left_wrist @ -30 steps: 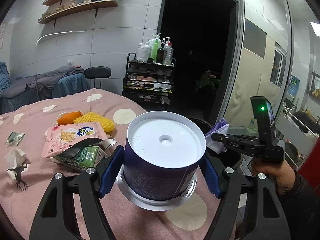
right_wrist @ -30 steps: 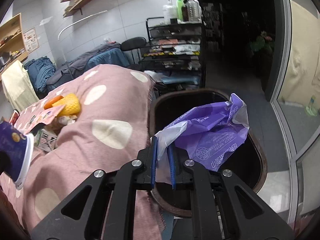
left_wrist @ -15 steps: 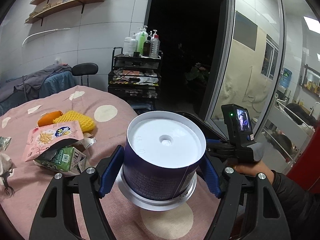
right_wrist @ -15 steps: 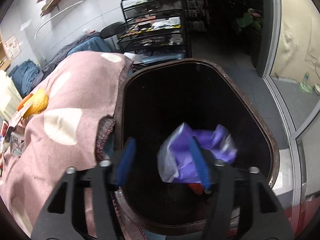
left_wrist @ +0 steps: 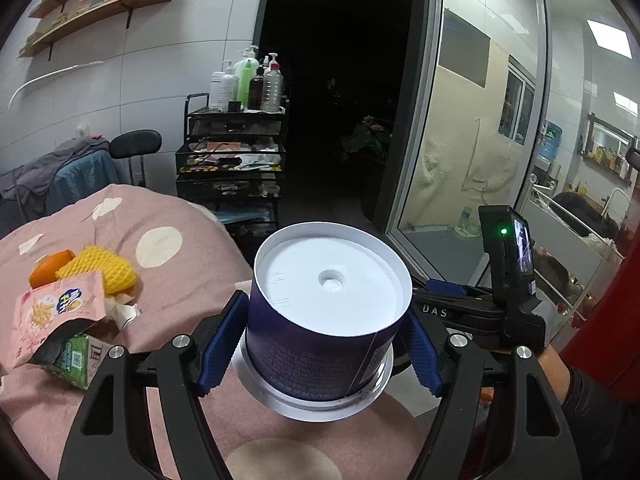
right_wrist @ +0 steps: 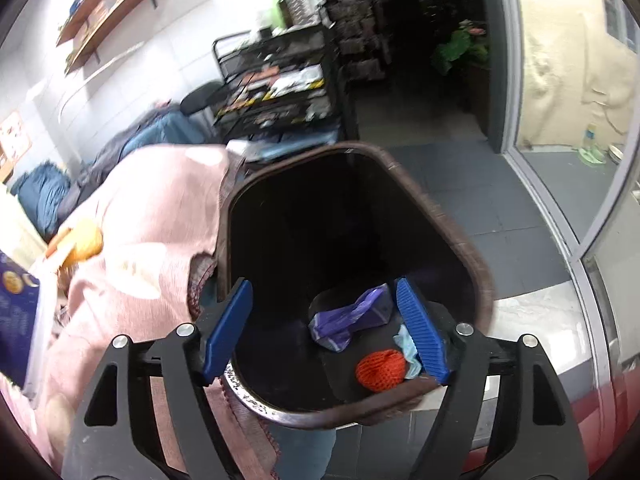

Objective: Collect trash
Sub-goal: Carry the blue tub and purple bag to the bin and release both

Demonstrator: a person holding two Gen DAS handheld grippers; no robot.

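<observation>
My left gripper (left_wrist: 320,342) is shut on a dark blue round tub (left_wrist: 328,312) with a white end and holds it above the pink table's right edge. My right gripper (right_wrist: 326,330) is open and empty over a dark brown trash bin (right_wrist: 448,232). A purple plastic bag (right_wrist: 352,316) lies at the bin's bottom beside an orange net (right_wrist: 380,370). The tub also shows at the right wrist view's left edge (right_wrist: 18,320). The right gripper's body (left_wrist: 480,312) shows in the left wrist view.
On the pink spotted tablecloth (left_wrist: 180,272) lie a pink snack bag (left_wrist: 52,316), a green carton (left_wrist: 78,360), a yellow foam net (left_wrist: 100,268) and an orange item (left_wrist: 48,270). A black cart with bottles (left_wrist: 236,152) stands behind. A glass door (left_wrist: 480,120) is right.
My right gripper opened and let go of the purple bag, which fell to the bin's bottom. My left gripper carried the tub rightward towards the table's edge.
</observation>
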